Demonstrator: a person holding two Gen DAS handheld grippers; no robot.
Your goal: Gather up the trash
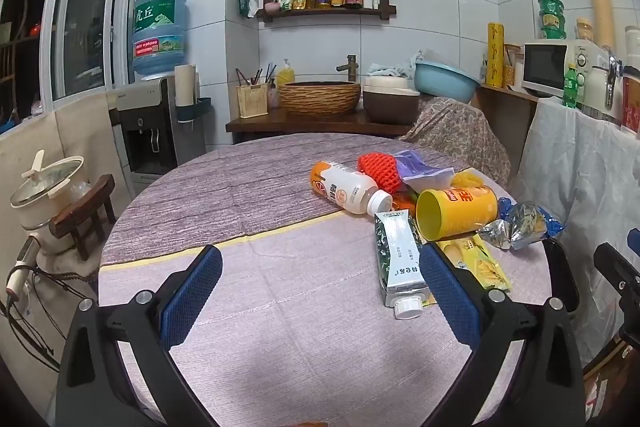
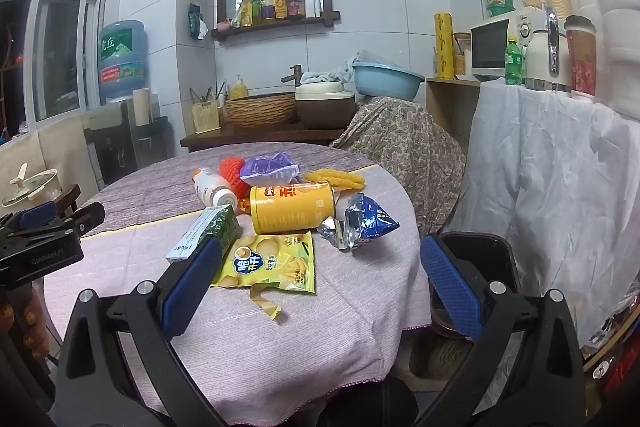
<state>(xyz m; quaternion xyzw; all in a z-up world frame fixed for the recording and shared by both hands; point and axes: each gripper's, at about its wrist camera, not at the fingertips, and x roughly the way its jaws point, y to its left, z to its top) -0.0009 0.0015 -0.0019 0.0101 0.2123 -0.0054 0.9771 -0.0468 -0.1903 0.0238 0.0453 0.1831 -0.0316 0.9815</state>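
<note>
Trash lies in a heap on the round table [image 1: 280, 327]: a white and orange bottle [image 1: 348, 189], an orange foam net [image 1: 378, 169], a purple wrapper [image 1: 416, 169], a yellow chip can [image 1: 460, 209] on its side, a green and white carton [image 1: 398, 259], a yellow chip bag [image 2: 272, 259] and a blue foil wrapper [image 2: 360, 223]. My left gripper [image 1: 320, 275] hovers open over bare cloth, its right finger next to the carton. My right gripper [image 2: 320, 267] is open above the table's near edge, the chip bag just ahead of its left finger.
A black bin [image 2: 492, 251] stands on the floor beside the table's right edge. The left gripper [image 2: 80, 207] and a hand [image 2: 24, 323] show at the right wrist view's left side. A covered chair [image 2: 404, 143] and a draped counter [image 2: 560, 187] stand behind.
</note>
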